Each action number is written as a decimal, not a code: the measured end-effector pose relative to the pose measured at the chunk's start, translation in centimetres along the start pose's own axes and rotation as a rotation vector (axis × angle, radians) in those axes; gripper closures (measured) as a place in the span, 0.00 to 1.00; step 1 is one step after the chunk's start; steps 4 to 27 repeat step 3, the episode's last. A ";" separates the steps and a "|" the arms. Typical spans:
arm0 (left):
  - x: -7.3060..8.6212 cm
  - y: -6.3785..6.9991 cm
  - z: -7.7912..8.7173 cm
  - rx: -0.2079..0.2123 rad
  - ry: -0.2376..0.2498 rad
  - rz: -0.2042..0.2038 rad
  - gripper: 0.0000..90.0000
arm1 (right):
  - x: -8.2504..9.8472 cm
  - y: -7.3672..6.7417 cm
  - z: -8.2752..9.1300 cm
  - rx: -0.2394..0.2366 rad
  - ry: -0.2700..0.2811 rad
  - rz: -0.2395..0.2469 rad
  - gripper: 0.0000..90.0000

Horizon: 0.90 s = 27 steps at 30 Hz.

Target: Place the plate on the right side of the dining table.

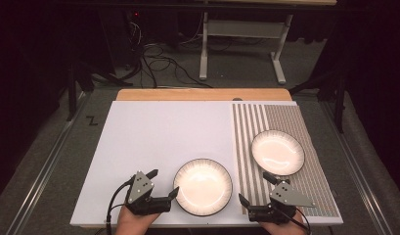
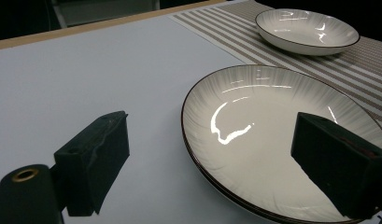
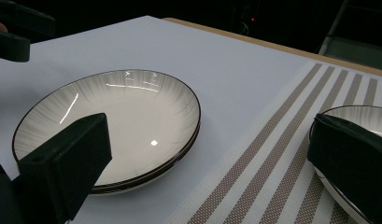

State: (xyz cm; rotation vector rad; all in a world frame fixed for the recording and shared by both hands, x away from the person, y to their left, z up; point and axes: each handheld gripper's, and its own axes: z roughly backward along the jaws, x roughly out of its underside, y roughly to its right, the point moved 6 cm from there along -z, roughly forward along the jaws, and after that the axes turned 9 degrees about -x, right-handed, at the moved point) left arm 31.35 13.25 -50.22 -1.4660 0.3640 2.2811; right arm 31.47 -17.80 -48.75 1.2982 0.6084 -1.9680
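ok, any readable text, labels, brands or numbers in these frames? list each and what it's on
None readable. The plates, striped mat and white table carry no print. A black Z-shaped mark sits on the floor left of the table; it could be tape rather than a letter.

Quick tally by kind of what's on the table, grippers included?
Plates: at least 2, near plate and far plate; the near one may be a stack
Striped placemat: 1
Grippers: 2, left gripper, right gripper
Total: 5
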 end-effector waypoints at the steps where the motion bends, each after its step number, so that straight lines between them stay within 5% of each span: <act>1: 0.0 0.0 0.1 0.001 0.001 -0.001 0.13 | 0.0 0.0 0.0 0.000 0.001 0.002 0.00; 27: -0.1 -0.1 0.1 0.002 0.007 0.002 0.13 | 0.0 0.0 -0.1 0.001 0.001 0.002 0.00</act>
